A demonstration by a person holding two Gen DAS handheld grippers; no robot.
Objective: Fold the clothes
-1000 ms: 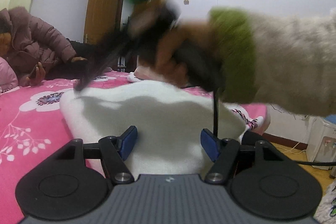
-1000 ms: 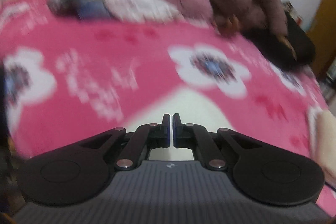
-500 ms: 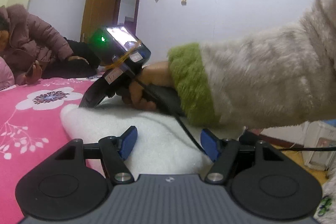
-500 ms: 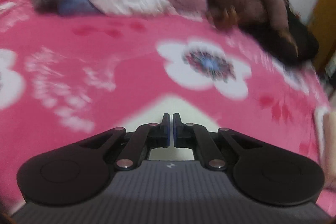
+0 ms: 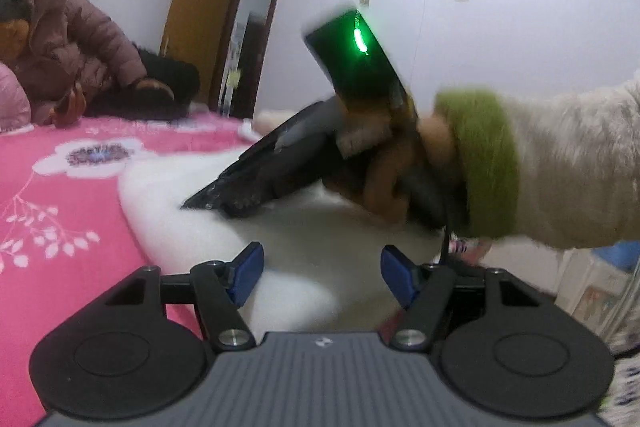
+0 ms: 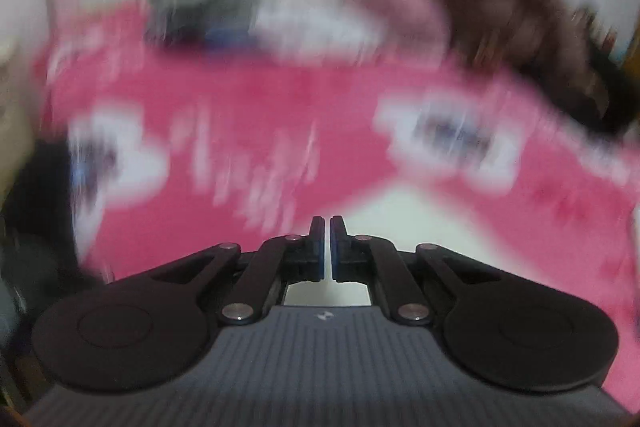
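Right hand-held gripper [image 5: 192,205] newly tilted onto white garment [image 5: 312,247]

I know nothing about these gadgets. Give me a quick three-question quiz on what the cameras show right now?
1. True or false: the left gripper has its fingers spread apart.
2. The white garment lies on a bedspread of which colour? A) blue B) pink C) grey
3. Fill in: the light on the right gripper, seen from the left camera, glows ____.

Key: 1 true; 2 B; 3 green.
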